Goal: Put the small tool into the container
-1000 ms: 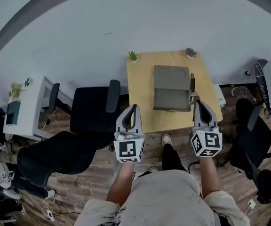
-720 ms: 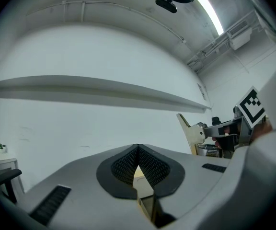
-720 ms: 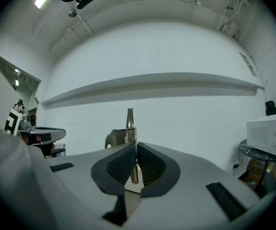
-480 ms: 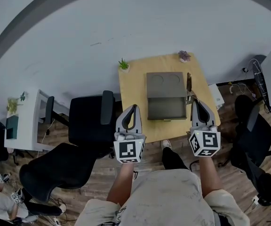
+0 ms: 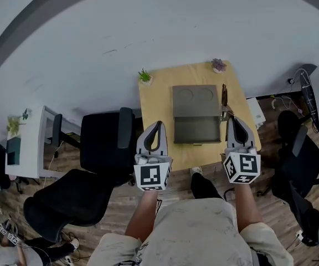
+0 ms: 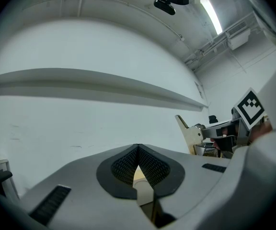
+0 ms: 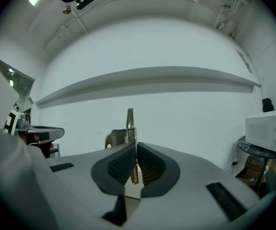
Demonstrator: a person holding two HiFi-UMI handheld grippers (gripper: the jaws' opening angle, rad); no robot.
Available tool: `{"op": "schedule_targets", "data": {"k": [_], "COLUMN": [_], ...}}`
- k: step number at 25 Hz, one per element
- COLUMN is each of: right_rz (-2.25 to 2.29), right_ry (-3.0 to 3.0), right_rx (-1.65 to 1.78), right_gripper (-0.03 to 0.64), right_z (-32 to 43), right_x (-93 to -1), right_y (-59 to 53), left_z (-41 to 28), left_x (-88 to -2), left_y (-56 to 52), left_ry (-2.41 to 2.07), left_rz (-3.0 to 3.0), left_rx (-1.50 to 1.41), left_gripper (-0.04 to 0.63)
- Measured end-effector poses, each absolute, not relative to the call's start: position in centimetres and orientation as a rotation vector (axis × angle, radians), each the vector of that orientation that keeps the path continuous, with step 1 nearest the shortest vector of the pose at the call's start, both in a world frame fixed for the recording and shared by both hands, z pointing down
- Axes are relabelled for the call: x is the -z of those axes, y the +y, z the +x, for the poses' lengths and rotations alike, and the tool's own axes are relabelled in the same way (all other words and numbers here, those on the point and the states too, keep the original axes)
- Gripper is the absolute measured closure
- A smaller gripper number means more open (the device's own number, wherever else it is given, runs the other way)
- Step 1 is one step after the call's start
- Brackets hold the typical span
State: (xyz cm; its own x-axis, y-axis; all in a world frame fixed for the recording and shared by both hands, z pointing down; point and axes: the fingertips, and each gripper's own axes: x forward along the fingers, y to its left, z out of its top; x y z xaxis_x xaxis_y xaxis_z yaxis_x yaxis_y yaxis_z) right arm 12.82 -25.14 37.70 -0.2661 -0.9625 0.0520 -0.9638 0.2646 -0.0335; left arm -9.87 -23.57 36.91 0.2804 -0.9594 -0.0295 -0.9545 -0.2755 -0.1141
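A grey open container (image 5: 195,115) lies on the wooden table (image 5: 158,107). My right gripper (image 5: 230,119) hovers at the container's right side, shut on the small tool (image 5: 224,96), a thin metal piece that sticks out past the tips. In the right gripper view the tool (image 7: 130,123) stands up between the closed pads of that gripper (image 7: 134,145). My left gripper (image 5: 159,125) hangs over the table's near left part, left of the container. Its pads meet with nothing between them in the left gripper view (image 6: 138,147).
Two small potted plants (image 5: 145,75) (image 5: 219,65) stand at the table's far corners. Black office chairs (image 5: 101,143) crowd the left side, and another chair (image 5: 292,159) is on the right. A white desk (image 5: 29,140) sits far left. A microwave (image 7: 270,128) shows at the right.
The head view has swung, so the table and container sit a little further left in it. Both grippers hold their places and stay shut, the tool still in the right one.
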Motion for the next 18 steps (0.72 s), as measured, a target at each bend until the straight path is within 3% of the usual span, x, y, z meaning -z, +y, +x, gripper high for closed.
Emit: {"op": "schedule_targets", "data": {"k": [18], "right_rz": [1.792], "right_ry": [-2.444], "right_rx": [-0.097], "right_gripper": [0.597], "right_z": [10.6], "right_x": [-40.5], "right_y": [-27.3], "left_z": [-11.3], "left_x": [-39.4], "left_y": [-25.1], "left_ry": [1.868], "left_rz": [-2.445], "left_rx": [0.094], "left_gripper": [0.591]}}
